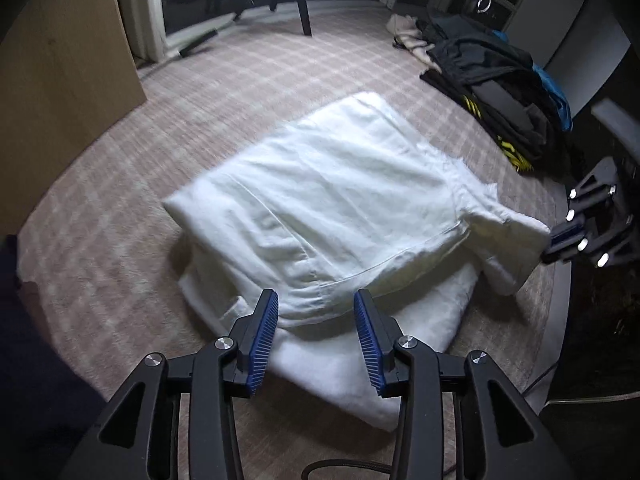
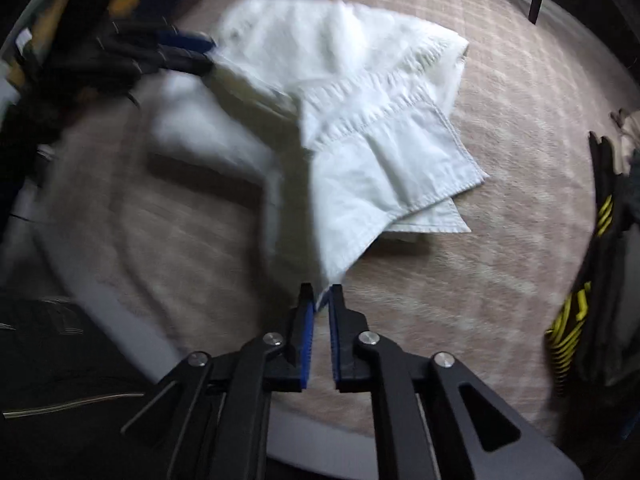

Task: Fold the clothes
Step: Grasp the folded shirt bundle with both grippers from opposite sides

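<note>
A white garment lies folded on a pink checked surface, its top layer raised over a fluffier lower layer. My left gripper holds the near folded edge, which fills the gap between its blue pads. In the right wrist view this left gripper is blurred at the upper left, at a pointed corner of the garment. My right gripper is nearly closed on another corner, and the cloth runs taut up from its tips. In the left wrist view the right gripper pinches that corner at the far right.
A heap of dark clothes with yellow stripes lies at the back right, shown at the right edge as dark clothes. A wooden board stands on the left and a dark chair leg behind. The surface ends at a grey rim.
</note>
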### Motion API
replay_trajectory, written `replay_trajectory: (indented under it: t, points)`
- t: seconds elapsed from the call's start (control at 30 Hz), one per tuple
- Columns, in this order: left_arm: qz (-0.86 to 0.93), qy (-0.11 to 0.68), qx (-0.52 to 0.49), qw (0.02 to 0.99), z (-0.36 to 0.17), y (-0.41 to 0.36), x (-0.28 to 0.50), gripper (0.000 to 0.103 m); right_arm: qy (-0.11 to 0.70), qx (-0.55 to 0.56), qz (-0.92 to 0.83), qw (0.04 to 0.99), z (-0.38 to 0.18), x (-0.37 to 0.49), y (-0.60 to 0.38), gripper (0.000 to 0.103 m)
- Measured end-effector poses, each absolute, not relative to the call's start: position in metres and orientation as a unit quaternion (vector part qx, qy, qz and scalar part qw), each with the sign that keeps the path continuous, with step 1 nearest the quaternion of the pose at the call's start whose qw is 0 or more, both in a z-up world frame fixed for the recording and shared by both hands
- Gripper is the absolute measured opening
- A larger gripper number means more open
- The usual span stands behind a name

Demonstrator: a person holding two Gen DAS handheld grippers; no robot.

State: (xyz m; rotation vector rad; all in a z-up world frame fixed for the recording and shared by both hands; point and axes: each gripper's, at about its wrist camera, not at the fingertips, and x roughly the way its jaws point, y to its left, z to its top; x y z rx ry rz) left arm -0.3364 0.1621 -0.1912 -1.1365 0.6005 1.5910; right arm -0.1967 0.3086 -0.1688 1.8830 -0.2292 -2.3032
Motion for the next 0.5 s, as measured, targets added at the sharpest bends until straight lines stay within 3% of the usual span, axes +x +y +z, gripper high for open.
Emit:
replay_trajectory:
  t: [0.03,0.1,0.2,0.23,0.27,0.3,0.5]
  points:
    - [0.666,0.249,-0.468,0.526,-0.186,0.163,-0.335,0.038,-0.098,0.614,-0.779,0.082,-0.157,-0.198,0.317,0.022]
    - [0.663,0.247,-0.459,0.538,-0.179,0.168,-0.331,0.038,-0.131,0.575,-0.806,0.057,-0.139,-0.206,0.344,0.057]
    - [0.662,0.245,-0.45,0.547,-0.174,0.177,-0.329,0.038,-0.135,0.542,-0.829,0.0,-0.139,-0.227,0.378,0.057]
    - [0.665,0.236,-0.455,0.543,-0.173,0.177,-0.332,0.038,-0.135,0.535,-0.834,-0.011,-0.144,-0.236,0.387,0.054]
    - [0.673,0.225,-0.463,0.532,-0.174,0.174,-0.338,0.038,-0.138,0.529,-0.837,-0.009,-0.147,-0.243,0.396,0.044]
    - [0.68,0.214,-0.471,0.52,-0.175,0.172,-0.343,0.038,-0.146,0.527,-0.837,-0.005,-0.152,-0.25,0.405,0.043]
    - [0.709,0.098,-0.564,0.412,-0.201,0.128,-0.378,0.045,-0.205,0.565,-0.799,-0.003,-0.205,-0.283,0.415,0.051]
